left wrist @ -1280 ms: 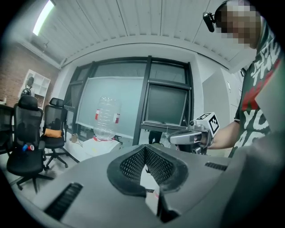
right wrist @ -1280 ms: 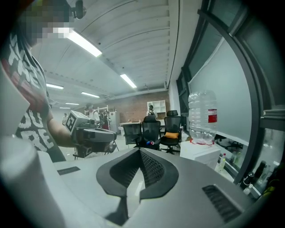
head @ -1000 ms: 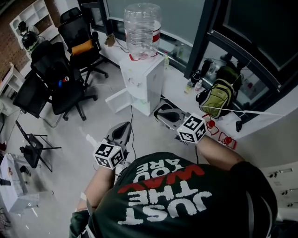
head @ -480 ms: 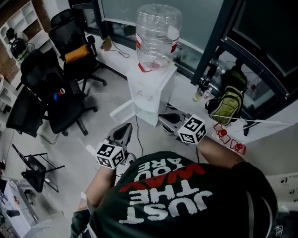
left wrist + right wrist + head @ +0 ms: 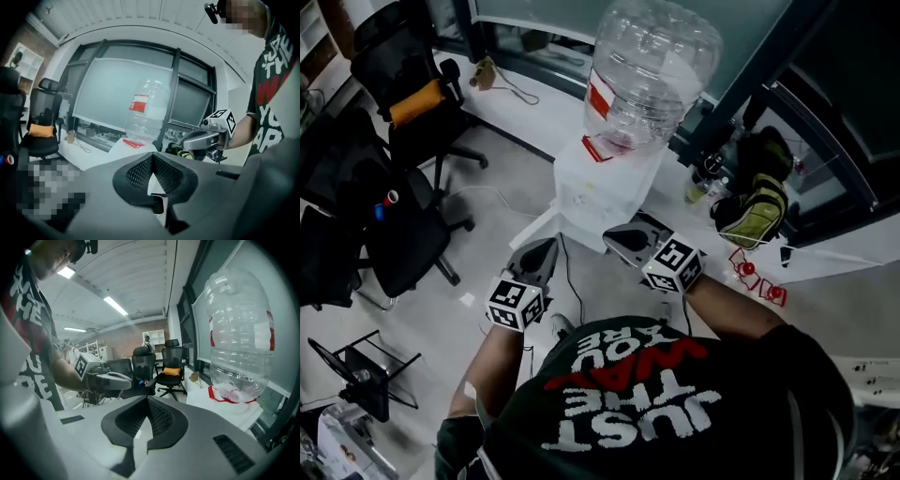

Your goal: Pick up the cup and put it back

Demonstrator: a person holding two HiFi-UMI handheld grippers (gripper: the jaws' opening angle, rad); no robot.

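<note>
No cup shows in any view. A white water dispenser (image 5: 600,192) with a big clear bottle (image 5: 652,70) on top stands just ahead of both grippers. My left gripper (image 5: 550,243) is held out below the dispenser's left side, its jaws shut with nothing in them. My right gripper (image 5: 608,241) points at the dispenser's lower front, also shut and empty. The left gripper view looks past its closed jaws (image 5: 152,157) to the bottle (image 5: 145,112) and the right gripper (image 5: 187,140). The right gripper view has the bottle (image 5: 239,338) close on its right.
Black office chairs (image 5: 403,112) stand on the floor to the left. A white ledge (image 5: 525,103) runs along the window behind the dispenser. A green and black backpack (image 5: 750,202) and small bottles (image 5: 703,183) sit on it to the right. A black folding stand (image 5: 366,375) is at lower left.
The person has walked up to the dispenser, which now looms larger and closer. Both grippers have come forward with it, jaws shut throughout.
</note>
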